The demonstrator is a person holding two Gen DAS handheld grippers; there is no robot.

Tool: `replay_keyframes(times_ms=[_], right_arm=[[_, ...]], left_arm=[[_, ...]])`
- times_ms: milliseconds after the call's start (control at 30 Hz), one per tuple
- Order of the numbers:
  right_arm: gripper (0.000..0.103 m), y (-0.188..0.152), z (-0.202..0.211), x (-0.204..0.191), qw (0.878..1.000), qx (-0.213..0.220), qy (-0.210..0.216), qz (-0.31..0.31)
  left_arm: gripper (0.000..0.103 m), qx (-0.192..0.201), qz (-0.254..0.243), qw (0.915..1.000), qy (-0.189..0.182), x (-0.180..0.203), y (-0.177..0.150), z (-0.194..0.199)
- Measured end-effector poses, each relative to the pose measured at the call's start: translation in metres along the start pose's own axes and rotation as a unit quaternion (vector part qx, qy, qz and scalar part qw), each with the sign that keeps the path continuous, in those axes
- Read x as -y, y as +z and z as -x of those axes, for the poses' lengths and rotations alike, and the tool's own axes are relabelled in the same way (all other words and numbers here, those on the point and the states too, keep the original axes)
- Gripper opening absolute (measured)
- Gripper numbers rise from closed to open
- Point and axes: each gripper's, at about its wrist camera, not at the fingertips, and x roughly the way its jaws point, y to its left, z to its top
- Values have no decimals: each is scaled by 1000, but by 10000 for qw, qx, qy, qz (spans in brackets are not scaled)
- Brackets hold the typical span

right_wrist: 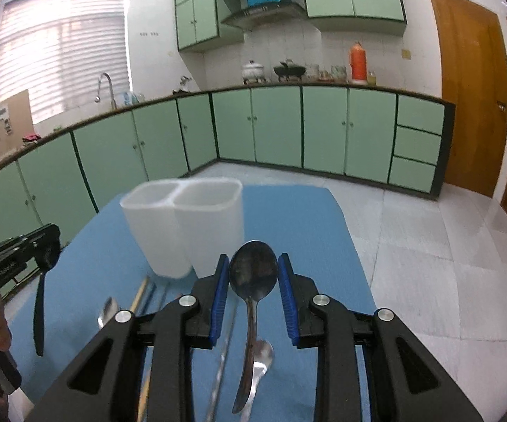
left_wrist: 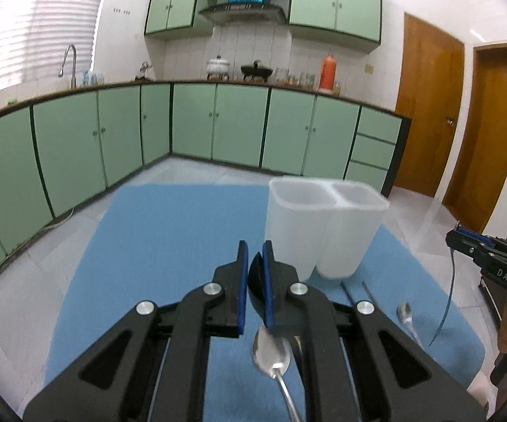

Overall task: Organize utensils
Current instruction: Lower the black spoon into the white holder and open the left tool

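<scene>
A white two-compartment utensil holder point(left_wrist: 327, 225) stands on a blue mat point(left_wrist: 169, 239); it also shows in the right wrist view point(right_wrist: 186, 225). My left gripper point(left_wrist: 254, 256) is shut on a black spoon point(left_wrist: 256, 277), held above the mat left of the holder; the spoon hangs down in the right wrist view point(right_wrist: 40, 302). My right gripper point(right_wrist: 253, 270) is shut on a dark metal spoon point(right_wrist: 253, 274), held by its bowl, handle hanging down. Silver spoons point(left_wrist: 272, 351) point(right_wrist: 262, 355) and chopsticks point(right_wrist: 140, 295) lie on the mat.
The mat point(right_wrist: 306, 225) covers a table standing in a kitchen with green cabinets point(left_wrist: 218, 123). Another small spoon point(left_wrist: 405, 314) lies right of the holder's base. Wooden doors point(right_wrist: 471, 88) are at the right.
</scene>
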Motion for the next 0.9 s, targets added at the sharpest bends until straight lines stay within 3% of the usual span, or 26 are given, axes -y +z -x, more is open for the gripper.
replay_keyframes(times_ms=[233,567,767,900], right_arm=[[28,45,2,-11,9984,517,185,135],[28,127,-19,-33,9893,1421,211,261],[28,140,-62,-37,9877,1541,95,245],[28,130,-95,-33,9911,1309,193,118]], left_arm=[[7,643,-162,9978,5,13,34,-5],[7,1849,-454,9816,100,46,115,-50],[7,2202,-671,9729,232,60,126,-93],[7,2089,-786,9745,228,63,115,-121]])
